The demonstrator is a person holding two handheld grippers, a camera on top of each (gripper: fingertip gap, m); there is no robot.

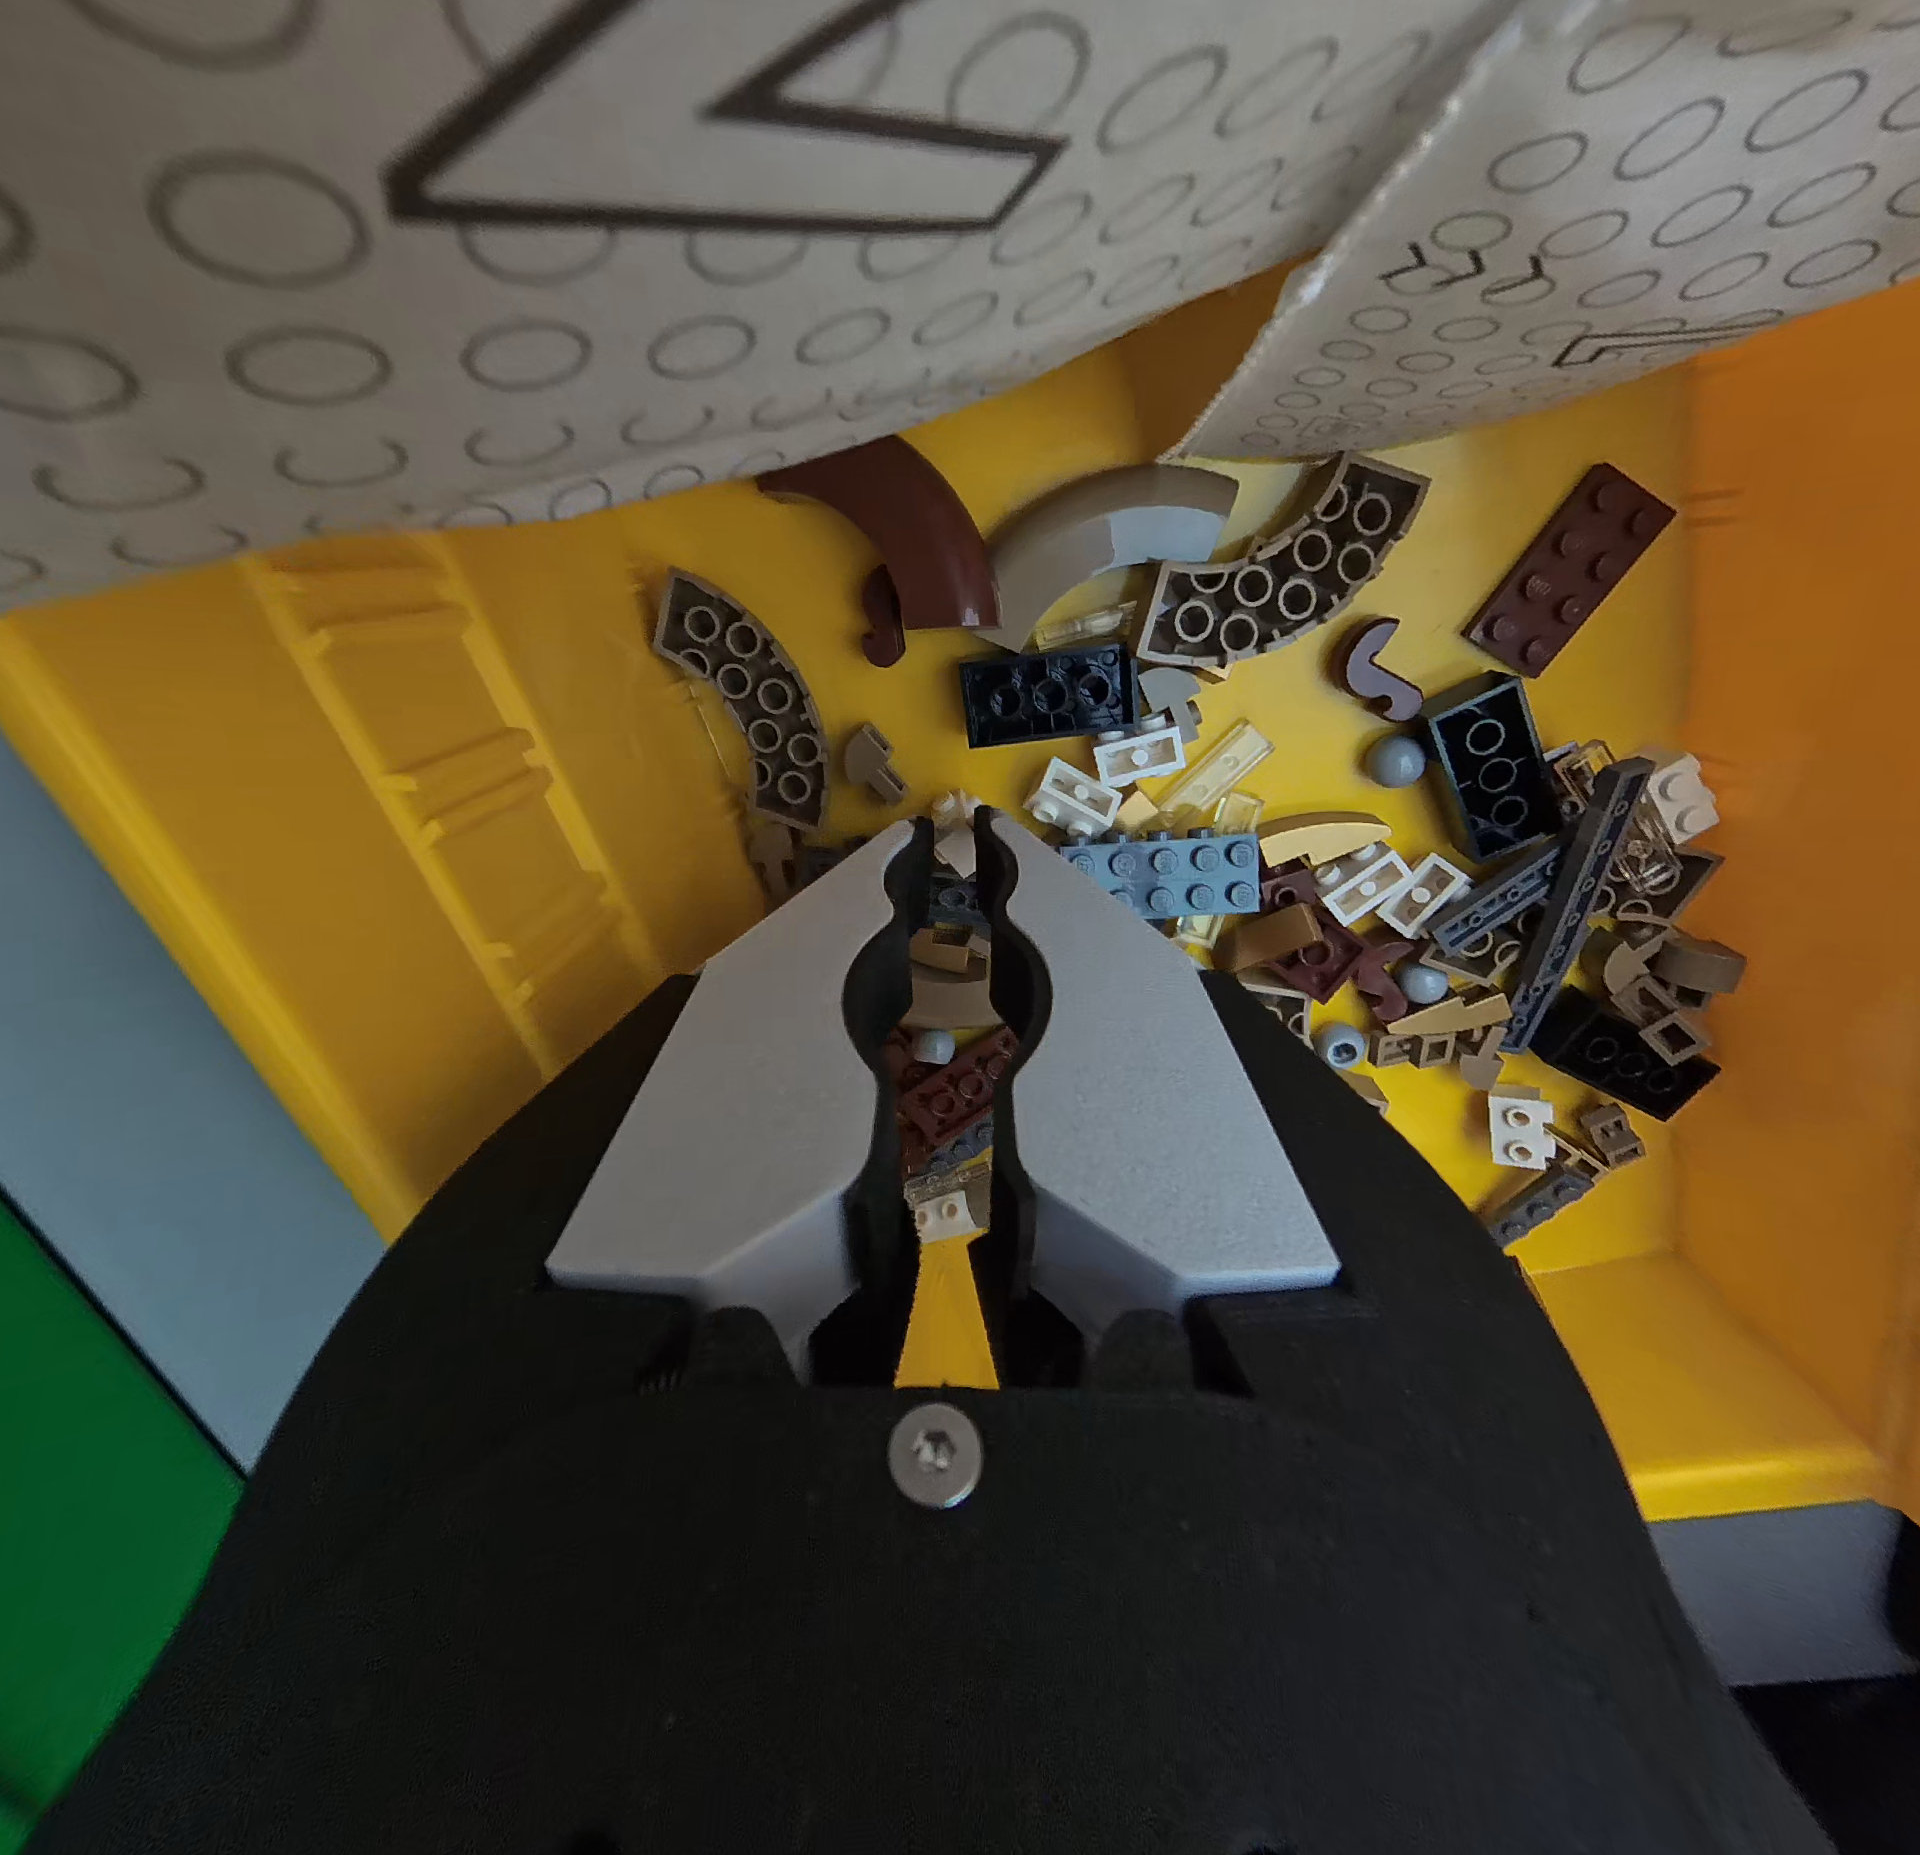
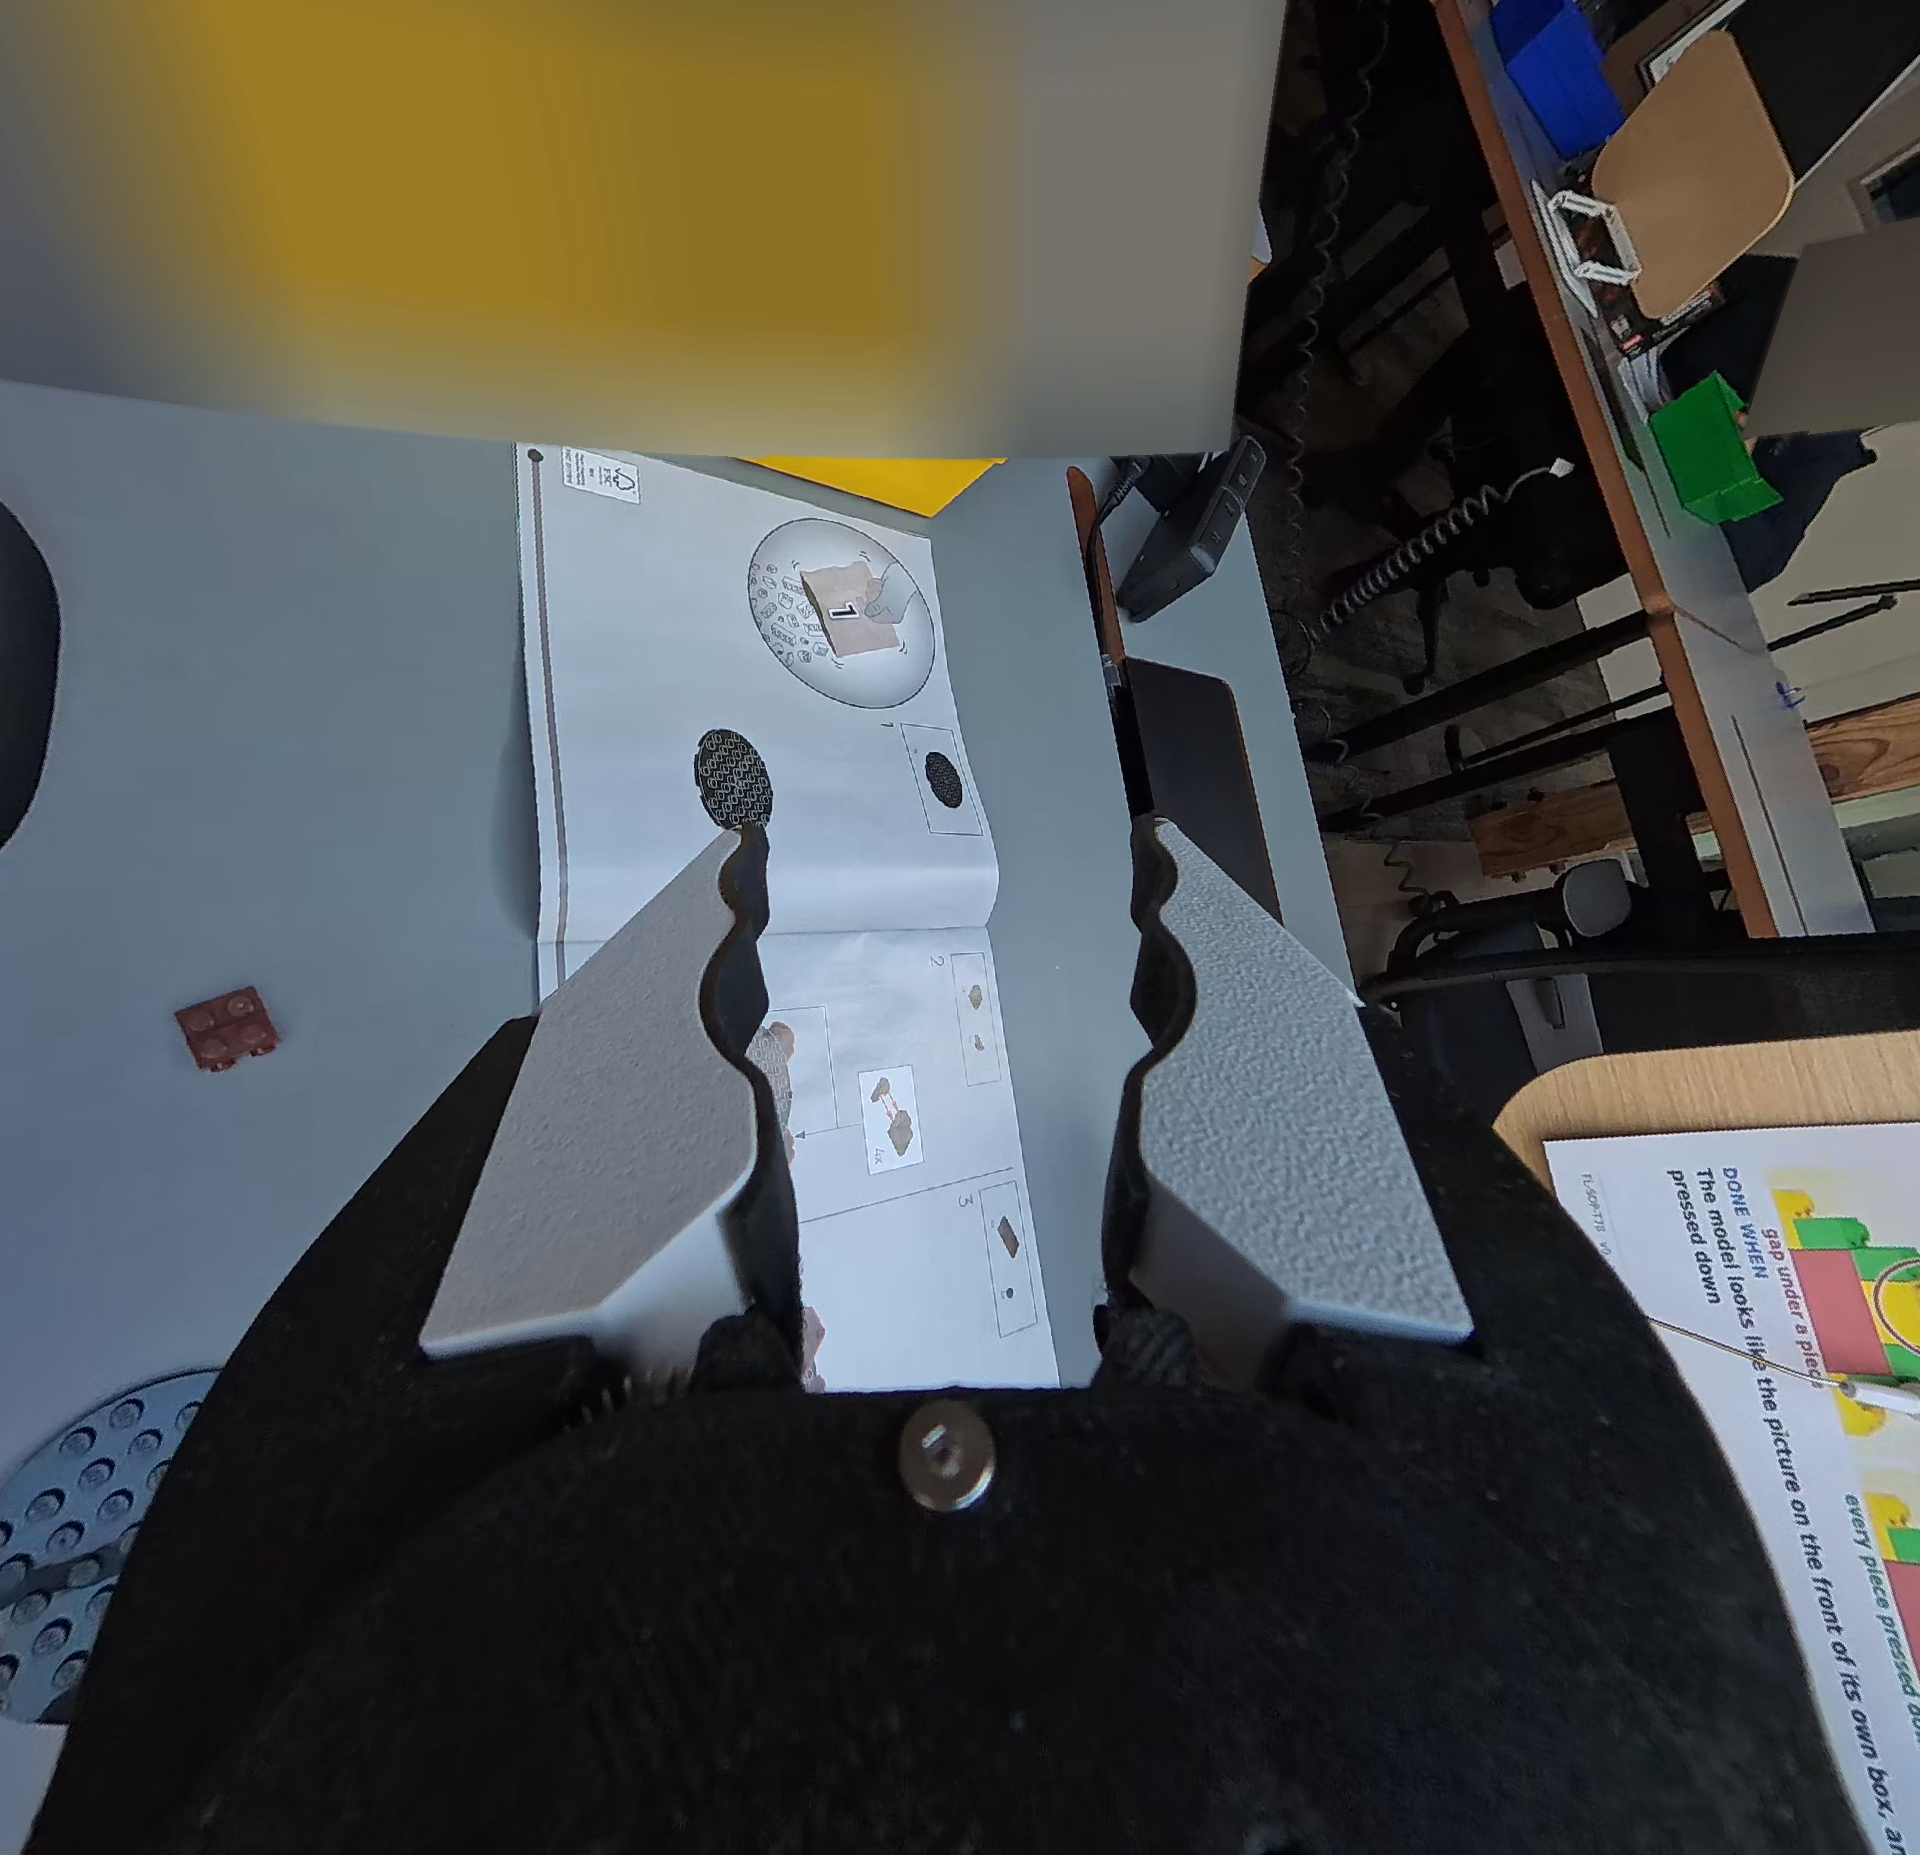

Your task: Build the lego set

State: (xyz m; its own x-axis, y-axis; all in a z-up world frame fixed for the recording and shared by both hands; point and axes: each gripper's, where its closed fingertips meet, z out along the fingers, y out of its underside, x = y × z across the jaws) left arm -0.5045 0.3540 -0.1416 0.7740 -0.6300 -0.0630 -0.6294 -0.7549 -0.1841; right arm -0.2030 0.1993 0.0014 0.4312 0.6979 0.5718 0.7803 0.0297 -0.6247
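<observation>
In the left wrist view, my left gripper [image 1: 953, 835] is low over a yellow tray [image 1: 416, 870] that holds a heap of loose Lego pieces [image 1: 1351, 870] in brown, tan, black, grey and white. Its jaws are almost together, with a small tan piece [image 1: 955, 849] pinched between the tips. In the right wrist view, my right gripper [image 2: 945, 835] is open and empty above an open instruction booklet [image 2: 862, 891] on the grey table. A reddish-brown 2x2 plate [image 2: 229, 1028] lies on the table to its left. A round grey studded plate [image 2: 73, 1493] is at the lower left.
Two white paper bags with printed circles [image 1: 623, 247] [image 1: 1610, 195] hang over the tray's far side. A green bin [image 1: 62, 1493] stands left of the tray. A printed card on a wooden board [image 2: 1766, 1442] lies at the right. The table edge [image 2: 1299, 818], chairs and cables are beyond it. Left tips to right tips: about 35 cm. To the reddish-brown 2x2 plate [image 2: 229, 1028]: right tips about 15 cm, left tips about 40 cm.
</observation>
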